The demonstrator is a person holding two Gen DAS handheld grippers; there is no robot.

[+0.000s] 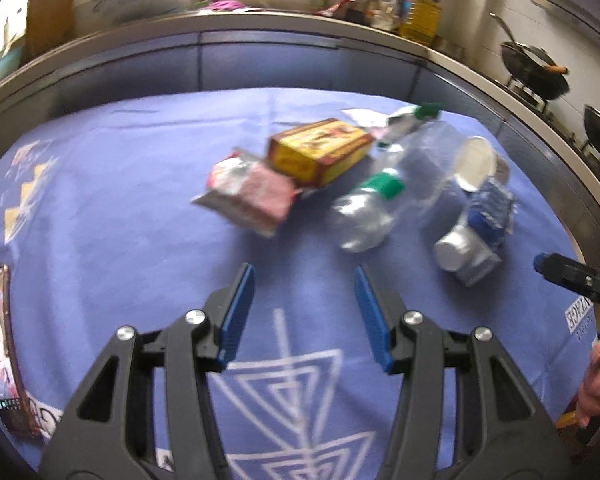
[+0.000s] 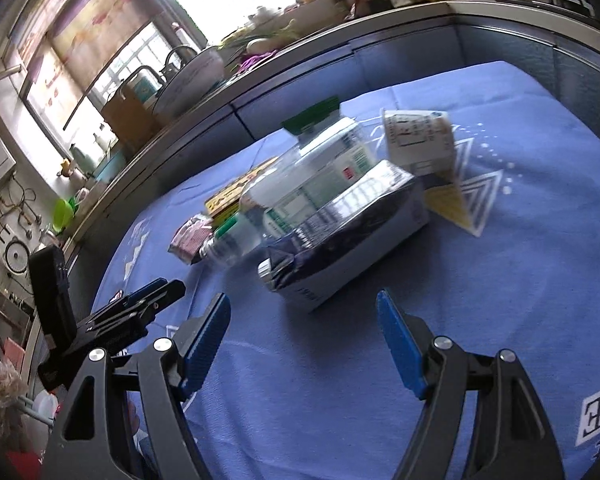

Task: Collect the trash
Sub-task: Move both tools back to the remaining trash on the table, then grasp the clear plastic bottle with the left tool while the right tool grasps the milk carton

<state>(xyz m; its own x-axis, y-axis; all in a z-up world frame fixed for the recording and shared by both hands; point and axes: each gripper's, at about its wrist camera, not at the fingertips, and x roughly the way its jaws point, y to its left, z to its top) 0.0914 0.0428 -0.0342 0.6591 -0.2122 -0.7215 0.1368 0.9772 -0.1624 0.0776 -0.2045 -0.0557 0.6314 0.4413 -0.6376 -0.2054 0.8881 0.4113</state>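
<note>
Your left gripper [image 1: 304,312] sits with its jaws parted and nothing between the blue pads, hanging over bare blue cloth short of the trash pile; your right gripper [image 2: 304,340] is spread wider, also empty, aimed at the near end of the same pile. Nothing's collected yet, so this reads as the approach step, before any first grasp. The trash lies bunched mid-table [image 1: 100,168]: a yellow-and-red box [image 1: 320,150], a crumpled pink wrapper [image 1: 252,190] touching its near-left side, a small crushed bottle with a green cap [image 1: 364,212] just right of that, a bigger clear bottle [image 1: 424,148] behind it, and a blue-and-silver carton [image 1: 476,228] on the right with a white cup [image 1: 478,164] leaning by it. From the right wrist view the carton [image 2: 352,232] is the closest item, straight ahead of the jaws; the left's nearest pick looks like the small bottle or the wrapper. Next move, as I judge it: keep the jaws wide, bring them around one item only, close on its narrow side. No bin or bag shows in either view, so I can't say where it goes. Watch the phone [image 1: 0,352] at the left edge: not trash. Frames are blurry.
</note>
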